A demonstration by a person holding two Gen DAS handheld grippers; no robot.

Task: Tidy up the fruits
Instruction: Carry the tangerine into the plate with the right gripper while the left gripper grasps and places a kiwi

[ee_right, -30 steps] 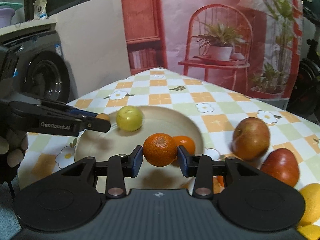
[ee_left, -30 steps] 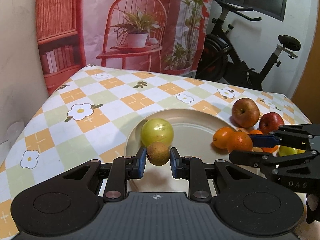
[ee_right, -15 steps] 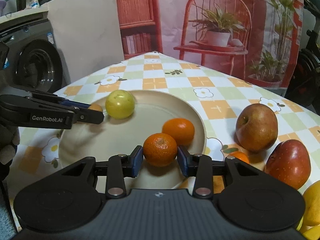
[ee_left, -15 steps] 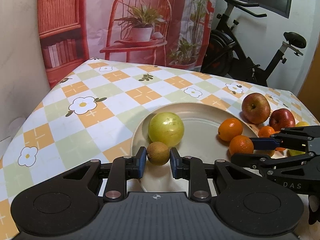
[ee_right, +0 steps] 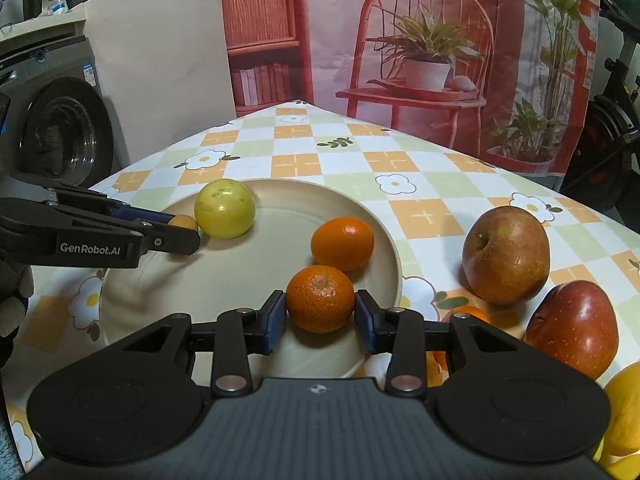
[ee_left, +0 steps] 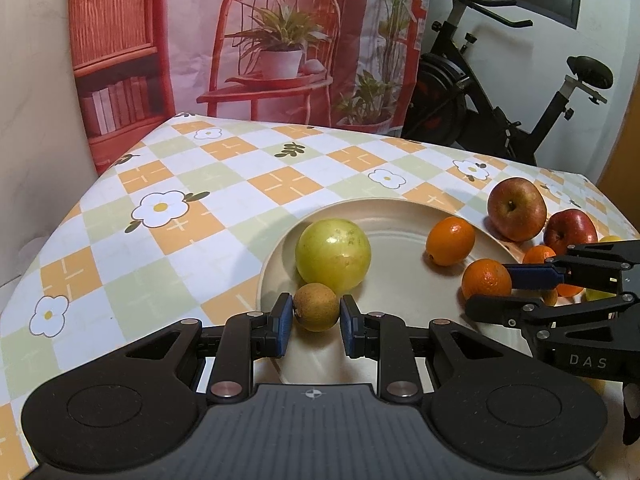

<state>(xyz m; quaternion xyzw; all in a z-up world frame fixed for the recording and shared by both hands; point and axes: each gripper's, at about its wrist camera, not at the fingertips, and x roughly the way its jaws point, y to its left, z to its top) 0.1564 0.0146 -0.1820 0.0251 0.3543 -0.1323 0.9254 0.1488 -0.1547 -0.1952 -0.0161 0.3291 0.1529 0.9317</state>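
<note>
A beige plate (ee_left: 400,216) (ee_right: 248,280) lies on the checked tablecloth. My left gripper (ee_left: 314,320) has its pads a little apart around a small brown fruit (ee_left: 315,306) that rests on the plate's near left rim, beside a green-yellow round fruit (ee_left: 333,255) (ee_right: 224,209). My right gripper (ee_right: 320,317) has its pads just off a mandarin (ee_right: 320,298) (ee_left: 486,279) that sits on the plate. A second mandarin (ee_right: 342,243) (ee_left: 450,241) lies on the plate behind it.
Off the plate to the right lie a brownish apple (ee_right: 506,254) (ee_left: 516,209), a red apple (ee_right: 572,330) (ee_left: 570,231), a small mandarin (ee_right: 464,314) and yellow fruit (ee_right: 622,412). A washing machine (ee_right: 52,120) stands left of the table, an exercise bike (ee_left: 500,96) behind it.
Both grippers came down to the plate with their fruit. The pads of both have since opened a little, and the small brown fruit and the mandarin now rest on the plate.
</note>
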